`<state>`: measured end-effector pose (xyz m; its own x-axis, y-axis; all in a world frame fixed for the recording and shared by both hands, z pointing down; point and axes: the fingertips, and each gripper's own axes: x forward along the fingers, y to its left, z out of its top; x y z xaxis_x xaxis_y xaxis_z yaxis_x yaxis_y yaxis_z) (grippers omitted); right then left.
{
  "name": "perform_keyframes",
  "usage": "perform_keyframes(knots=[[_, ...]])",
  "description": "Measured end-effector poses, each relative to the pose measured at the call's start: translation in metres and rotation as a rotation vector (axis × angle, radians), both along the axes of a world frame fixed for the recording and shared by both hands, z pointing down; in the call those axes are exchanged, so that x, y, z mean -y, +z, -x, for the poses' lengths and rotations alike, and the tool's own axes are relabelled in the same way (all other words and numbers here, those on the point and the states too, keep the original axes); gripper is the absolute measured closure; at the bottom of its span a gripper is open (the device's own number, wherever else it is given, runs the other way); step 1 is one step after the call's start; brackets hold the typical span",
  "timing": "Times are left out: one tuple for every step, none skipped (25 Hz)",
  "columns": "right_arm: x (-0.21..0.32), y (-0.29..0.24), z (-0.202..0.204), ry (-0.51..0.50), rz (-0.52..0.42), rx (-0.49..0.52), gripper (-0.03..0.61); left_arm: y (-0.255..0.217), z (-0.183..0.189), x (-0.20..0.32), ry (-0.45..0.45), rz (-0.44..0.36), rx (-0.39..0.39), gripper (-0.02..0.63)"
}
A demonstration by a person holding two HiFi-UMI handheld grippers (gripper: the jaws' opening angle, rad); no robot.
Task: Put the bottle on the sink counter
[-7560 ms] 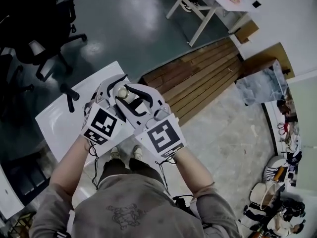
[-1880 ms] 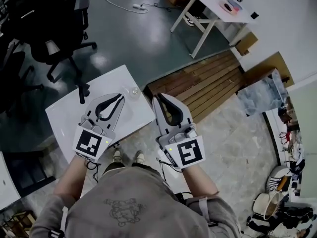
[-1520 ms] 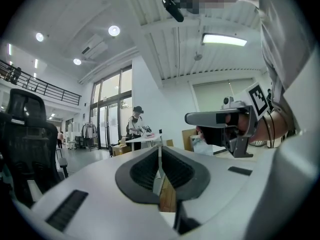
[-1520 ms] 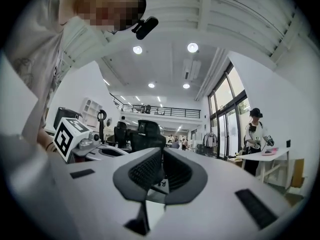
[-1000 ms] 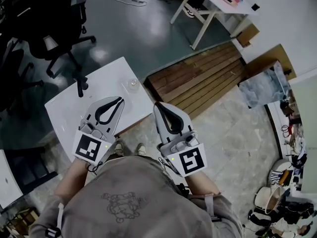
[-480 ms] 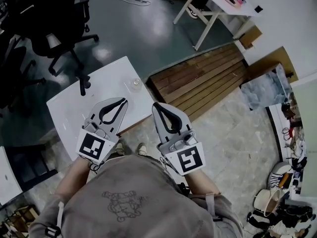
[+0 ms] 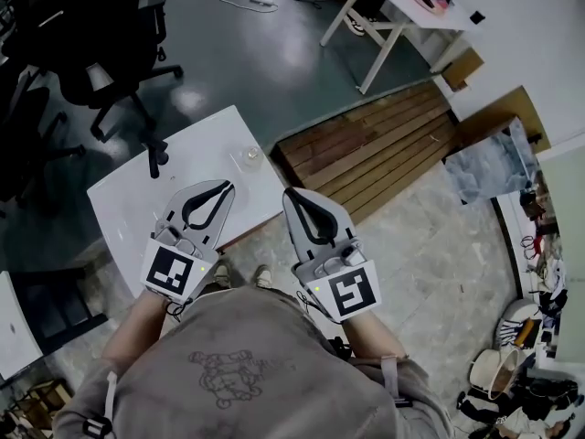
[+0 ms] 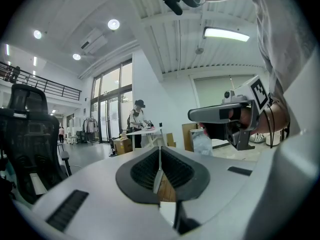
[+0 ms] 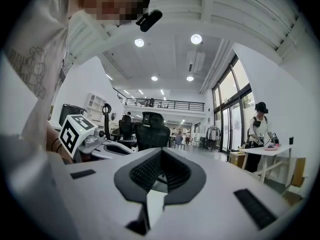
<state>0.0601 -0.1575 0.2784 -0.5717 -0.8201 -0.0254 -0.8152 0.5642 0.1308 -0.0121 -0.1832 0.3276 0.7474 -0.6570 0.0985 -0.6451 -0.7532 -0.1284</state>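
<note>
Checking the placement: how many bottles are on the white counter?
1: a clear bottle at the far right edge of the white counter, beyond the left gripper. It hides some counter.

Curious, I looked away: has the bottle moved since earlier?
Yes: the bottle, earlier held above the counter, now stands on it by its right edge.

You are seeing no readable words or numbers, only a square marker [image 7: 174, 271] behind your left tongs [image 7: 227, 187] and another behind your right tongs [image 7: 289, 193].
</note>
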Motion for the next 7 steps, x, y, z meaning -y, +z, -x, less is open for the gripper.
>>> perform_keyframes(knots=[[0.0005,0.0001,0.0005,0.001,0.000,-0.001,0.551,0.0003,0.0003,0.0003,0.002,0.002,0.001,0.586],[0.0012,0.0002,0.0010,0.001,-0.001,-0.002,0.551,0.0007,0.0006,0.0006,0.004,0.004,0.003,0.586],[0.0016,0.0004,0.0014,0.001,0.001,-0.003,0.551,0.0012,0.0008,0.0007,0.006,0.006,0.005,0.586],[0.0019,0.0008,0.0015,0.002,0.004,-0.003,0.551,0.0018,0.0009,0.0006,0.007,0.009,0.008,0.586],[0.0020,0.0012,0.0013,0.002,0.007,-0.003,0.551,0.0025,0.0008,0.0002,0.009,0.012,0.010,0.586],[0.0021,0.0016,0.0011,0.003,0.011,-0.004,0.551,0.0032,0.0006,-0.0002,0.010,0.016,0.013,0.586],[0.0021,0.0020,0.0008,0.004,0.014,-0.004,0.551,0.0040,0.0005,-0.0006,0.012,0.019,0.015,0.586]])
